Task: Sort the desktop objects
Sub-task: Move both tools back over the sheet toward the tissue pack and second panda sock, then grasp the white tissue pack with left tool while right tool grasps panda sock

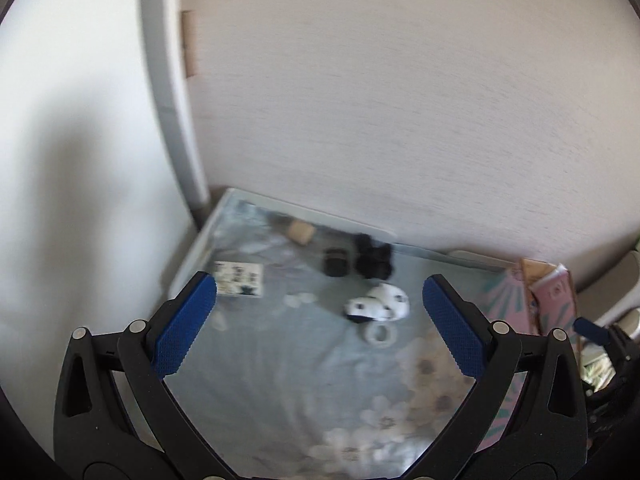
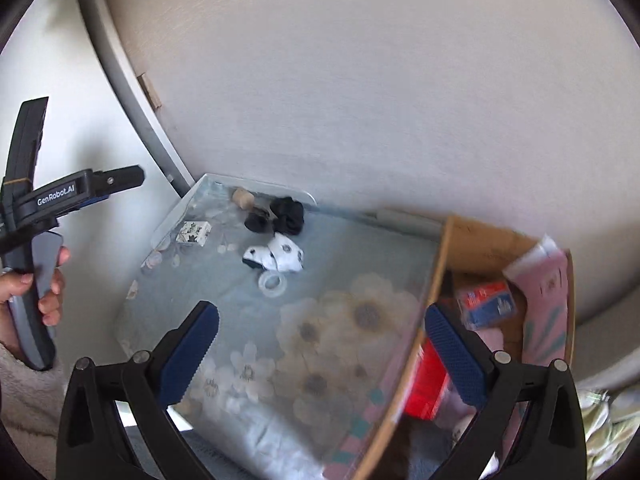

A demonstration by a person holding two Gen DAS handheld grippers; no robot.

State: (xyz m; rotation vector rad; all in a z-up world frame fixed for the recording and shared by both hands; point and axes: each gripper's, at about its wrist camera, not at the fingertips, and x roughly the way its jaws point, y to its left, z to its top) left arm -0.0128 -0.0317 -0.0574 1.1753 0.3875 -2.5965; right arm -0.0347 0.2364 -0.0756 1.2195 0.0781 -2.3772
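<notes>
Both the left gripper [image 1: 320, 312] and the right gripper [image 2: 322, 332] hang with jaws spread and empty above the floral desk mat [image 2: 256, 312], where the spotted sock [image 2: 276, 258] lies beside a tape ring [image 2: 273, 283], near the black socks [image 2: 286, 216], well left of the cardboard box [image 2: 472, 248].

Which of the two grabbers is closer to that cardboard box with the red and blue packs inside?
Right. The right gripper hangs open over the cardboard box, one finger above its contents. The left gripper, also open, faces the tabletop, with the box off to its right.
</notes>
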